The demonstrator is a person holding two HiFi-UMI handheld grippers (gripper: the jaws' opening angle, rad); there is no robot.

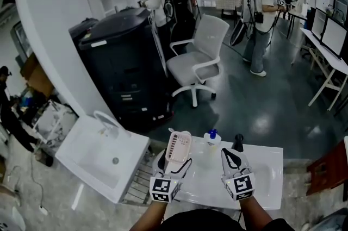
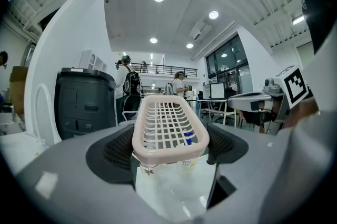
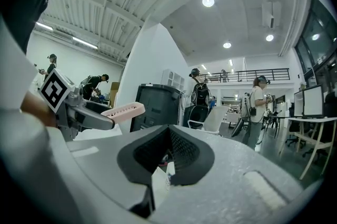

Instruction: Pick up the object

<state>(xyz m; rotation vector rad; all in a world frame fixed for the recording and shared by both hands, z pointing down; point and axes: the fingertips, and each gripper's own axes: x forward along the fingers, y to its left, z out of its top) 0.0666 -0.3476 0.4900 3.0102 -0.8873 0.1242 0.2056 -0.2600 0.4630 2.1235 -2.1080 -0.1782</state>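
A pale pink slatted plastic basket (image 1: 178,147) is held up off the white table (image 1: 263,173), tilted upward. My left gripper (image 1: 173,163) is shut on its near end. In the left gripper view the basket (image 2: 168,130) fills the space between the dark pads (image 2: 118,150), which press on both of its sides. My right gripper (image 1: 235,163) hovers over the table to the right with its jaws together and nothing held. In the right gripper view the pads (image 3: 184,157) meet, and the basket (image 3: 124,110) shows at the left.
A small bottle with a blue cap (image 1: 212,138) and a dark object (image 1: 238,142) stand at the table's far edge. A white sink (image 1: 100,162) lies to the left. Beyond are a black cabinet (image 1: 122,67), a white office chair (image 1: 198,61) and people standing.
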